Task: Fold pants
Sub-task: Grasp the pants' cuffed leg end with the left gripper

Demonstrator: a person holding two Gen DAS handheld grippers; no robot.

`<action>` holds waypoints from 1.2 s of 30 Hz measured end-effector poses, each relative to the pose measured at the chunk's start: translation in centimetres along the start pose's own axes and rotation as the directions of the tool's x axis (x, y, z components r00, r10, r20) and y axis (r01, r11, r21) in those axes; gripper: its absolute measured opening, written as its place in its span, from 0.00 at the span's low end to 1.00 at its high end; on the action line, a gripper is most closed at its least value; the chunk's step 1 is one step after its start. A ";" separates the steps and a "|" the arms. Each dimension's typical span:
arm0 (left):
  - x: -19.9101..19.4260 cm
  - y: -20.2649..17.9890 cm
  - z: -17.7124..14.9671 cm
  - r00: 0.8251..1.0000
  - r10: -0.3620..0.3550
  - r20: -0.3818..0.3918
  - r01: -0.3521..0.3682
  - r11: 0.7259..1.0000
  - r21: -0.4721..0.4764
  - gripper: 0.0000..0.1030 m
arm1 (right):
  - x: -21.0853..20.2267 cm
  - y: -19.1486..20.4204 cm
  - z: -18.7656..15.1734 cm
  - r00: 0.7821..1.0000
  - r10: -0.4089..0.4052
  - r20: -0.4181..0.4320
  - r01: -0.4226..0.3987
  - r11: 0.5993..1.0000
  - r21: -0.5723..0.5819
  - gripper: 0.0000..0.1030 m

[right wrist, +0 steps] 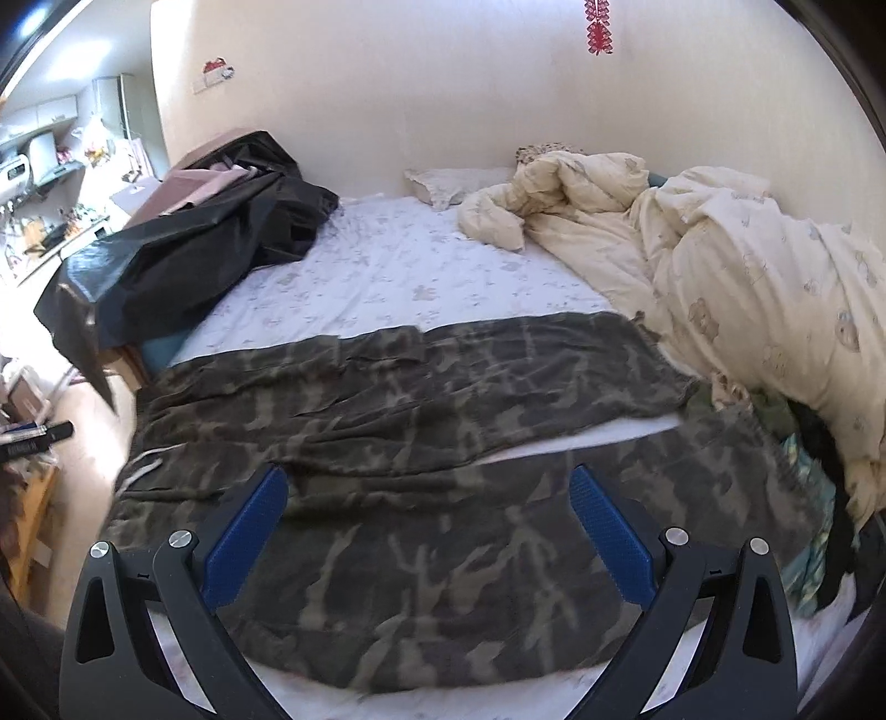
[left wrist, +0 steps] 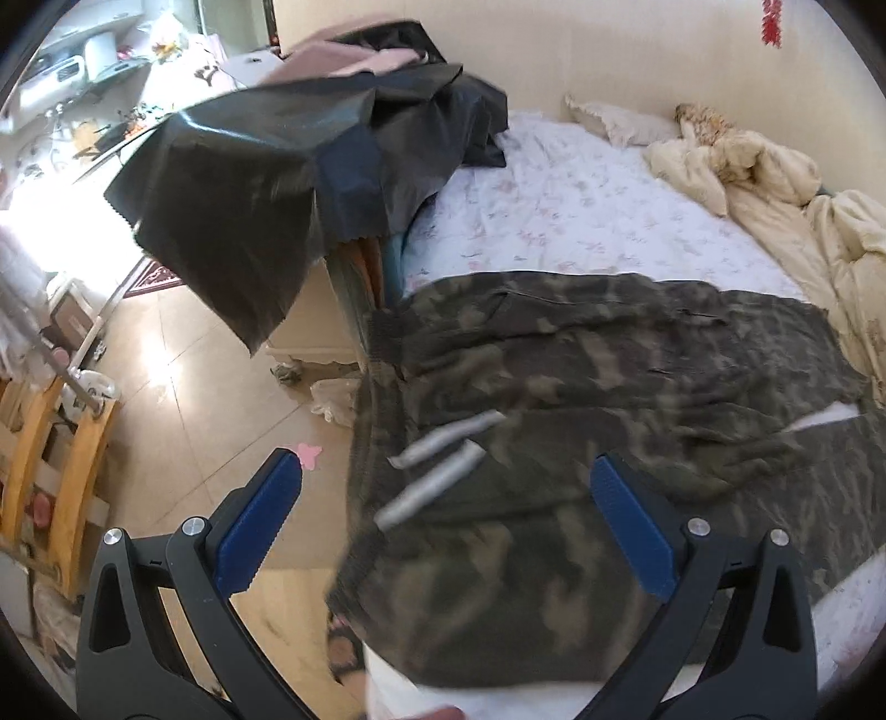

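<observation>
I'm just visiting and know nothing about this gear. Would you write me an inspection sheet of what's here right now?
Surface: bed sheet, white with a faint floral print.
Job's things: camouflage pants spread flat across the near bed, both legs lying side by side, grey drawstrings at the waist.
Clutter: cream duvet bunched at right, pillow, black cover draped at left.
Grippers: left gripper and right gripper both open above the pants, holding nothing.
Cables: nothing seen.
Surroundings: red ornament on the wall, tiled floor.
</observation>
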State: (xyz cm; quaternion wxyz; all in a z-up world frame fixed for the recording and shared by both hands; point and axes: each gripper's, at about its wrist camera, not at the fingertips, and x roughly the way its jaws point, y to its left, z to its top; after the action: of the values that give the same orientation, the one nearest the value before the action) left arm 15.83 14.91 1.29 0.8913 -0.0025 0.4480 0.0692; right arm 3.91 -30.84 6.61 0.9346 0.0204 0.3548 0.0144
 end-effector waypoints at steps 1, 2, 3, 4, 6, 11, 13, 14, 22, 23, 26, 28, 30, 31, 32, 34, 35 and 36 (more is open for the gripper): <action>1.9 0.7 0.9 1.000 0.013 -0.023 -0.012 1.000 0.014 1.00 | 0.6 -0.3 0.4 1.000 -0.015 -0.006 0.015 1.000 -0.004 1.00; 3.7 1.4 1.7 0.999 0.025 -0.046 -0.024 1.000 0.015 1.00 | 1.2 -0.6 0.8 1.000 -0.022 -0.012 0.021 1.000 -0.003 1.00; 5.0 2.0 2.2 0.998 0.030 -0.053 -0.029 1.000 0.008 1.00 | 2.0 -1.0 1.1 0.999 -0.028 -0.024 0.028 1.000 0.002 1.00; 6.9 2.7 2.8 0.998 0.019 -0.065 -0.019 1.000 -0.004 1.00 | 2.6 -1.3 1.4 0.999 -0.028 -0.035 0.028 1.000 0.005 1.00; 10.0 3.9 3.8 0.995 -0.020 -0.100 0.017 0.999 -0.033 1.00 | 4.3 -1.7 1.9 0.998 -0.028 -0.059 0.028 1.000 0.004 1.00; 15.9 5.0 6.2 0.990 -0.057 -0.129 0.050 0.997 -0.057 1.00 | 8.5 -2.2 2.0 0.994 -0.020 -0.111 0.021 1.000 0.008 1.00; 17.7 5.4 7.1 0.992 -0.036 -0.118 0.032 0.999 -0.034 0.99 | 10.4 -2.2 2.1 0.991 -0.029 -0.134 0.030 1.000 0.000 1.00; 19.1 5.7 7.5 0.990 -0.048 -0.135 0.044 0.998 -0.033 0.95 | 11.3 -2.2 2.0 0.989 -0.038 -0.146 0.038 0.999 -0.005 1.00; 25.6 6.7 8.9 0.971 -0.081 -0.223 0.093 0.995 0.043 0.77 | 15.6 -2.7 1.8 0.985 -0.041 -0.167 0.050 0.998 0.047 1.00; 25.9 6.7 9.0 0.970 -0.088 -0.227 0.102 0.993 0.050 0.77 | 16.0 -2.7 1.7 0.983 -0.035 -0.178 0.047 0.997 0.060 1.00; 26.5 6.1 8.8 0.964 -0.136 -0.226 0.156 0.985 0.071 0.61 | 16.8 -2.6 1.4 0.981 -0.038 -0.191 0.051 0.997 0.062 1.00; 26.3 5.7 8.6 0.968 -0.110 -0.224 0.128 0.989 0.067 0.50 | 16.9 -2.3 1.1 0.980 -0.067 -0.187 0.074 0.997 0.031 1.00; 25.7 5.6 8.4 0.974 -0.083 -0.209 0.100 0.992 0.072 0.41 | 16.9 -2.1 0.9 0.979 -0.079 -0.186 0.082 0.997 0.010 1.00; 25.3 5.7 8.3 0.978 -0.071 -0.198 0.087 0.993 0.074 0.38 | 16.9 -2.1 0.9 0.979 -0.080 -0.185 0.082 0.997 0.006 1.00; 24.8 5.6 8.3 0.980 -0.062 -0.189 0.078 0.994 0.079 0.34 | 16.9 -2.0 0.8 0.979 -0.084 -0.183 0.086 0.996 -0.002 1.00; 23.3 5.2 8.3 0.987 -0.033 -0.159 0.052 0.992 0.117 0.32 | 16.5 -1.8 0.8 0.980 -0.093 -0.174 0.091 0.996 -0.020 1.00; 22.4 4.9 8.3 0.990 -0.023 -0.142 0.043 0.990 0.134 0.30 | 16.4 -1.8 0.8 0.981 -0.095 -0.169 0.092 0.995 -0.026 1.00; 21.3 4.6 8.3 0.992 -0.011 -0.124 0.030 0.988 0.154 0.30 | 16.2 -1.7 0.8 0.982 -0.097 -0.162 0.093 0.995 -0.033 1.00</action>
State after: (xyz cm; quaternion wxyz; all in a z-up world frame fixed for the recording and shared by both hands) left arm 34.44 22.57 -10.54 0.8603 0.0583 0.5058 0.0244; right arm 16.55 -31.92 -3.59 0.9023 -0.0096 0.4304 -0.0239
